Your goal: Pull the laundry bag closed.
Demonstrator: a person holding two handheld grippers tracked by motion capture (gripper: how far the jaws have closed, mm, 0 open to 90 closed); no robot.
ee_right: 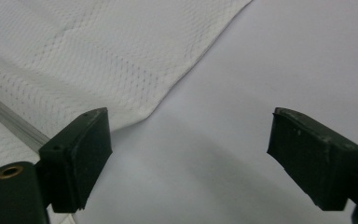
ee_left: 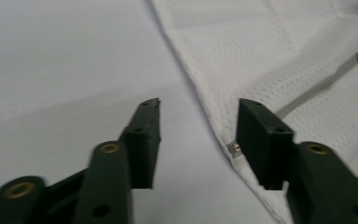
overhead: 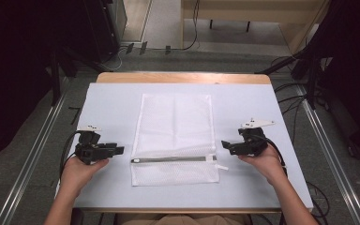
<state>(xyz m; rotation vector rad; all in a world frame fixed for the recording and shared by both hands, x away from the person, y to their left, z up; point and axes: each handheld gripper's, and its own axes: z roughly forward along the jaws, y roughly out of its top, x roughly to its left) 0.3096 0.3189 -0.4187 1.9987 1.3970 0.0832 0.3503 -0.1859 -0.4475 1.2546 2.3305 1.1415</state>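
A white mesh laundry bag [overhead: 176,136] lies flat in the middle of the table, its grey zipper [overhead: 173,159] running across near the front. My left gripper [overhead: 120,150] is held open just left of the zipper's end, empty. In the left gripper view the bag's edge [ee_left: 261,70] and the zipper's metal end [ee_left: 234,150] sit beside the right jaw. My right gripper [overhead: 225,145] is open just right of the bag, near the white zipper pull [overhead: 220,166]. The right gripper view has the bag's mesh [ee_right: 98,51] and zipper [ee_right: 9,116] at the left.
A pale blue-white sheet [overhead: 108,108] covers the wooden table [overhead: 183,78]. Cables [overhead: 290,101] trail on the floor to the right, and dark equipment [overhead: 89,28] stands at the back left. Bare sheet lies on both sides of the bag.
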